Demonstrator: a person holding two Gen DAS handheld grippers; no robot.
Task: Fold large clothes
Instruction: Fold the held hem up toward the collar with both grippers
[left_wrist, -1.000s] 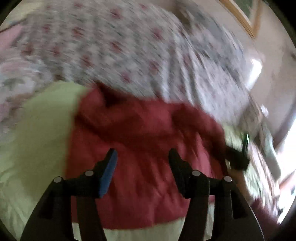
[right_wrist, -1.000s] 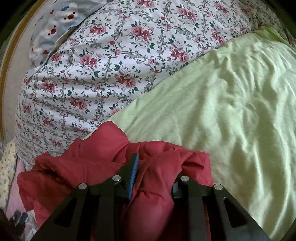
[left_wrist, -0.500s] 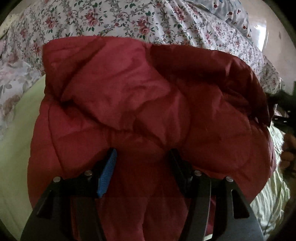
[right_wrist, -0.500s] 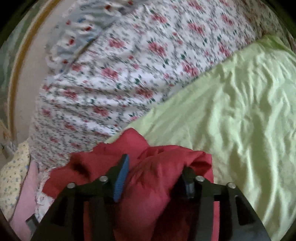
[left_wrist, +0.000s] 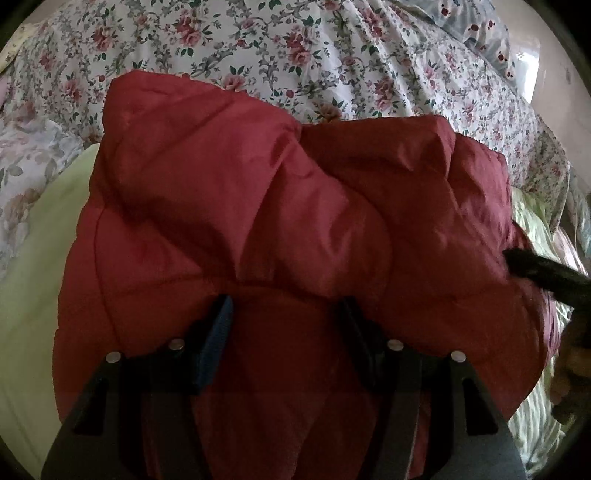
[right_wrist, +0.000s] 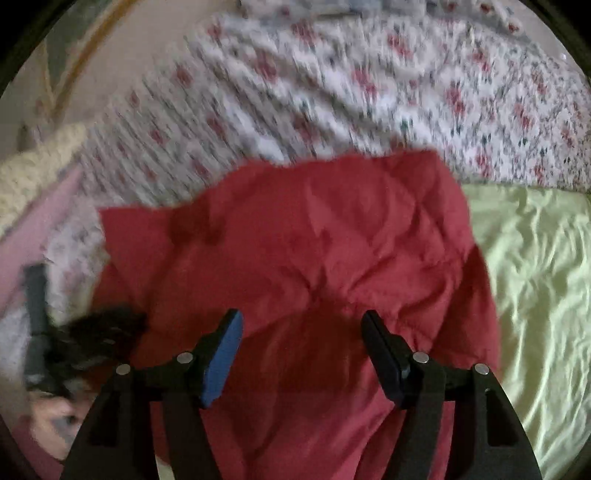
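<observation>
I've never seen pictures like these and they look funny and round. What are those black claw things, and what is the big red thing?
Those black claws are grippers, like big tweezers. A person holds one in each hand, and each has a small round-view camera looking along its two fingers, so you get one picture per hand.

The big red thing is a puffy red jacket being folded. It lies on a bed with a light green sheet and a flowery quilt behind it.

In the left-hand picture, the left gripper has its fingers apart and pushed into the jacket; whether it really pinches the cloth is hard to tell. At the right edge, the dark shape is probably the other gripper.

In the right-hand picture, the right gripper is opening above the jacket, holding nothing.
</observation>
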